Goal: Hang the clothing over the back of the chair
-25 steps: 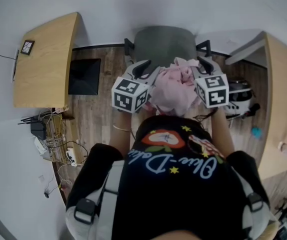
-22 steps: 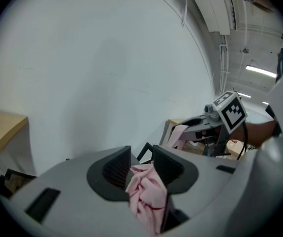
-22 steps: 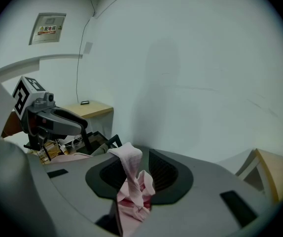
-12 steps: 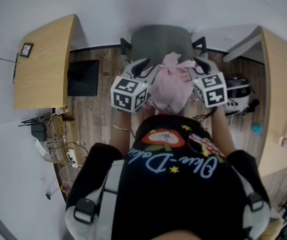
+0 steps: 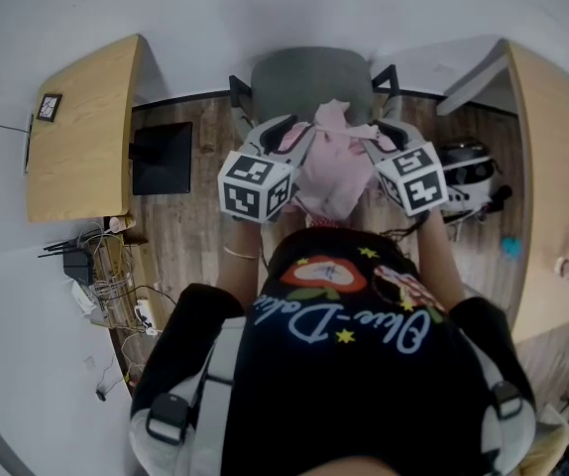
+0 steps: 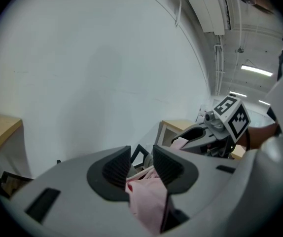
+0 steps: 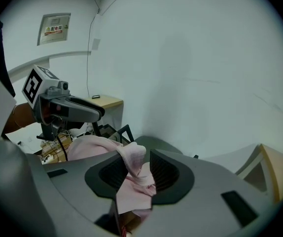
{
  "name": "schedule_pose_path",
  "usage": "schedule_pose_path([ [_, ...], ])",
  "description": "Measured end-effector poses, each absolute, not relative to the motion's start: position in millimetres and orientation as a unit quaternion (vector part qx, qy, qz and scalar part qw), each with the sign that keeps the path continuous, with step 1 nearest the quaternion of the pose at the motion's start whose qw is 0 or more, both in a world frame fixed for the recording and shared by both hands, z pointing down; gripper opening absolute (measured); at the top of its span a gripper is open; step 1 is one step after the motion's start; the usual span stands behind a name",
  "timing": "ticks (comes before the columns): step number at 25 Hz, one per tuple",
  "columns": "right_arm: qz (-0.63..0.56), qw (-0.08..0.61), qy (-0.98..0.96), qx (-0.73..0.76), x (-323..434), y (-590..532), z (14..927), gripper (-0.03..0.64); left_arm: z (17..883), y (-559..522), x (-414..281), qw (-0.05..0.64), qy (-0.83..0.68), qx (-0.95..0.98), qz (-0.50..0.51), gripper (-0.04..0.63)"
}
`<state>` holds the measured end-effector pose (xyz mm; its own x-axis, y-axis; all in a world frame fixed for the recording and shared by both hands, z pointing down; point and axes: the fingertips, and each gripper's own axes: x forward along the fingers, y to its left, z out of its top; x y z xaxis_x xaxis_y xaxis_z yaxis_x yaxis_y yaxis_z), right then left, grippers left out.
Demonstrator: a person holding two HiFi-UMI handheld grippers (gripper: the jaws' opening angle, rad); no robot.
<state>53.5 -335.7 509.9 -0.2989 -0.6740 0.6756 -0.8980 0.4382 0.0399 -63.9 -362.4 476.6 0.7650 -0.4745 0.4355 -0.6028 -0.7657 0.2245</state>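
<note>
A pink garment hangs bunched between my two grippers, just in front of the grey chair back. My left gripper is shut on the garment's left side; in the left gripper view the pink cloth is pinched between the jaws. My right gripper is at the garment's right side. Its jaws are opening, and a fold of the pink cloth still lies between them, draped on the left pad with a gap to the right one. The chair back shows just beyond.
A wooden desk stands at the left and another at the right. A black panel lies on the wood floor beside the chair, cables lie by the wall, and a round white appliance sits right of the chair.
Both grippers have carried the pink garment a little farther towards the chair back, and it now overlaps the chair's front edge in the head view.
</note>
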Motion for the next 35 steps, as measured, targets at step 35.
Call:
schedule_pose_path([
  [35,0.111,0.126,-0.780,0.603,80,-334,423,0.034,406,-350,-74,0.076,-0.360,0.927,0.080,0.000],
])
